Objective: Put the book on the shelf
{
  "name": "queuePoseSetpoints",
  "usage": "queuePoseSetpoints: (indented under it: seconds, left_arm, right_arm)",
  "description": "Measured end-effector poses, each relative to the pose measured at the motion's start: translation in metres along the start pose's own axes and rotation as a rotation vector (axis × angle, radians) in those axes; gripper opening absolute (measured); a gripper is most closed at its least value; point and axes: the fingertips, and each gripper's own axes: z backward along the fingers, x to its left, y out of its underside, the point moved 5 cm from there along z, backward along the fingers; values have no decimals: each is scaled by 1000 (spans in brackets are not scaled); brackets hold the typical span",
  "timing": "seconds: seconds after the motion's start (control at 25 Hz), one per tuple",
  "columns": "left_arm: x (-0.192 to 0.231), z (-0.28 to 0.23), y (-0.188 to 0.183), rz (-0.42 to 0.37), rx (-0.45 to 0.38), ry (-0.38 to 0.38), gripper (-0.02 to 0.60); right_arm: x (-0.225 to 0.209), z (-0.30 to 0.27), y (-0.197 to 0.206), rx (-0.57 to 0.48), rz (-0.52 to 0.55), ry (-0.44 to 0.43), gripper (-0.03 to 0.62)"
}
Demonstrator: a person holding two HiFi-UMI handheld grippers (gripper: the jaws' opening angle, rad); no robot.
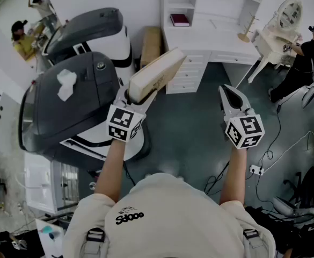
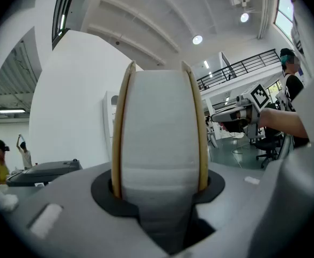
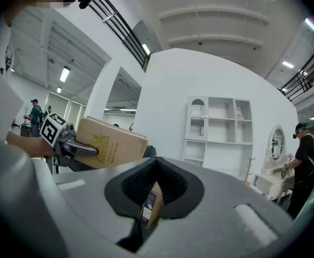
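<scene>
Left gripper pinches the near end of a tan book, its gold cover lettering too small to read. To its right, the right gripper has its jaws pressed together. Far beyond stands the white shelf, holding a dark red book.

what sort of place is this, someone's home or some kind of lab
Probably a lab or studio hall staged with home furniture: a white shelf unit and a mirrored dressing table stand on a floor strewn with cables, under a high ceiling with a balcony railing.
</scene>
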Motion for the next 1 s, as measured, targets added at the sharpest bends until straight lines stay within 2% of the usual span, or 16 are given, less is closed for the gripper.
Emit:
queuePoseSetpoints:
  seconds: [0.24, 0.4, 0.68, 0.84, 1.0]
  left_arm:
    - [-10, -10, -1, -3, 12, -9, 242]
    - [-18, -18, -4, -5, 13, -21, 244]
    - [-37, -38, -9, -1, 11, -56, 244]
    - [-51, -50, -9, -2, 27, -66, 244]
    - [-56, -67, -13, -8, 25, -53, 244]
  right_arm:
    - [-12, 3, 5, -5, 0, -9, 0]
    - [-27, 8, 5, -58, -25, 4, 2]
    - [-59, 10, 26, 15, -30, -16, 2]
    - [-75, 17, 29, -32, -50, -52, 2]
    - [-94, 17, 31, -29, -45, -35, 2]
